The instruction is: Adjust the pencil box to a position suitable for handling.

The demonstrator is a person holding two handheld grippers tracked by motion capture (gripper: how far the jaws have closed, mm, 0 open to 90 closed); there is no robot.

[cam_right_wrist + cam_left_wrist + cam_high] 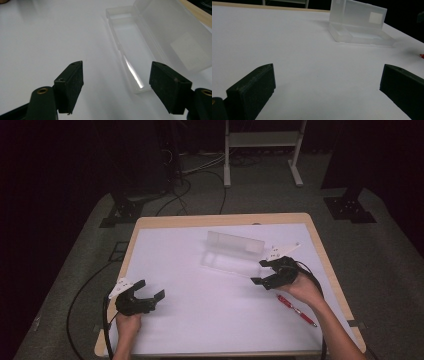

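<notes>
right gripper [261,271] wide-jawed beside open clear case [231,251], left gripper [149,290] apart

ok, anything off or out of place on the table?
Nothing damaged or spilled. The clear case lies open and empty, slightly skewed to the table edge. The red pen lies loose on the table beside the right gripper.

A lab: black curtains [60,160], floor cables [200,175].

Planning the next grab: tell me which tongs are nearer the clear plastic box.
Right. The right tongs sit open just beside the open box, at its near right end. The left tongs, also open, sit far off toward the table's near left corner.
</notes>
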